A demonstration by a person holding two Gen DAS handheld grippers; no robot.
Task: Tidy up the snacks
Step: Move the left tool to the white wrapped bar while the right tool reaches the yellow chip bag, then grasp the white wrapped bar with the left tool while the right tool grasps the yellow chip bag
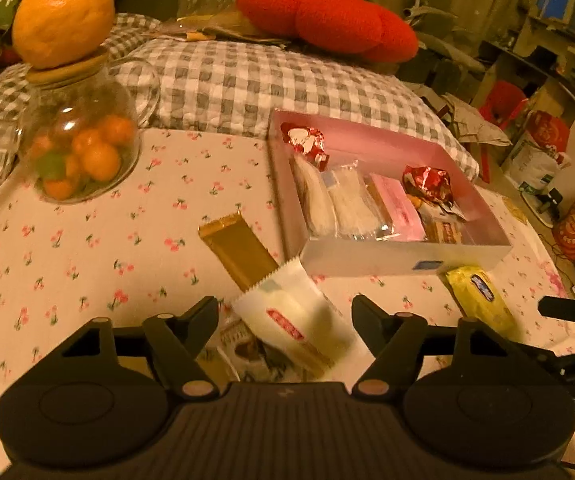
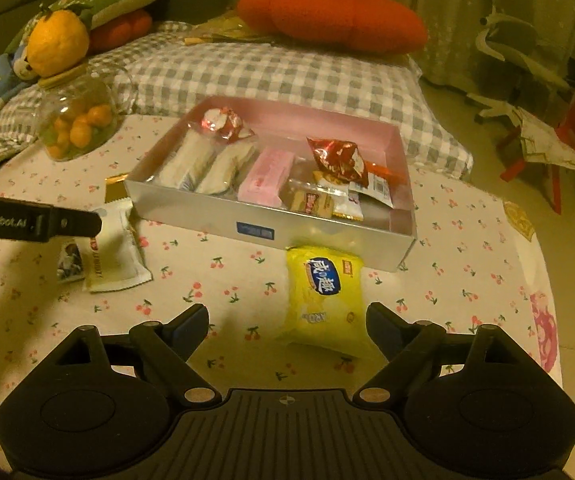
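A white snack packet [image 1: 291, 320] lies on the cherry-print tablecloth between the fingers of my left gripper [image 1: 285, 308], which is open; the pads stand just off its sides. Beside it lie a gold bar [image 1: 235, 248] and a small printed packet [image 1: 243, 344], partly covered. Behind them is a pink box [image 1: 367, 260] holding several wrapped snacks. In the right wrist view a yellow packet [image 2: 323, 296] lies in front of the box [image 2: 207, 220], between the fingers of my open right gripper [image 2: 287, 316] and closer to the right one. The white packet [image 2: 115, 256] shows at the left.
A glass jar [image 1: 79, 148] of small oranges with a big orange [image 1: 63, 12] on its lid stands at the back left. A checked cushion [image 1: 247, 84] and a red pillow [image 1: 327, 16] lie behind the table. The table edge [image 2: 543, 280] drops to the floor on the right.
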